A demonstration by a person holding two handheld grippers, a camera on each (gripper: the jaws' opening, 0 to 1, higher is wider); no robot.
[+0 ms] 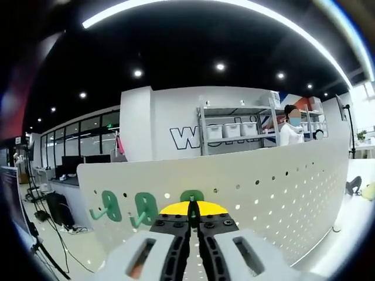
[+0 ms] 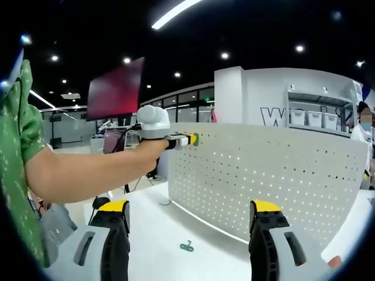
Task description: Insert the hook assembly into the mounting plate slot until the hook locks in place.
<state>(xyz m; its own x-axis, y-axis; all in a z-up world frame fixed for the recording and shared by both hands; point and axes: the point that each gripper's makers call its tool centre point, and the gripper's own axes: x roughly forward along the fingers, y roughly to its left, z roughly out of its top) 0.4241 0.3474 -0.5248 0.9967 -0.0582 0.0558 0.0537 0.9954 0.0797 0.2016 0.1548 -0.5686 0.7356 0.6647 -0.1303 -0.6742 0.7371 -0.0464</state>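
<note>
Pinching a green hook against the white pegboard, the left gripper has its fingers pressed together; two hooks hang just left; right gripper fingers spread, small green hook on the table between them.

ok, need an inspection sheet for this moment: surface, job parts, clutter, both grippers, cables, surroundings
Surface: white tabletop.
Job's things: upright white perforated metal pegboard; two green plastic hooks mounted on it; a third green hook at the left gripper's tips; one small green hook lying on the tabletop.
Clutter: nothing seen.
Grippers: left gripper shut on the third hook at the board; right gripper open, empty.
Cables: nothing seen.
Surroundings: open office, shelf with white bins, a person behind.
</note>
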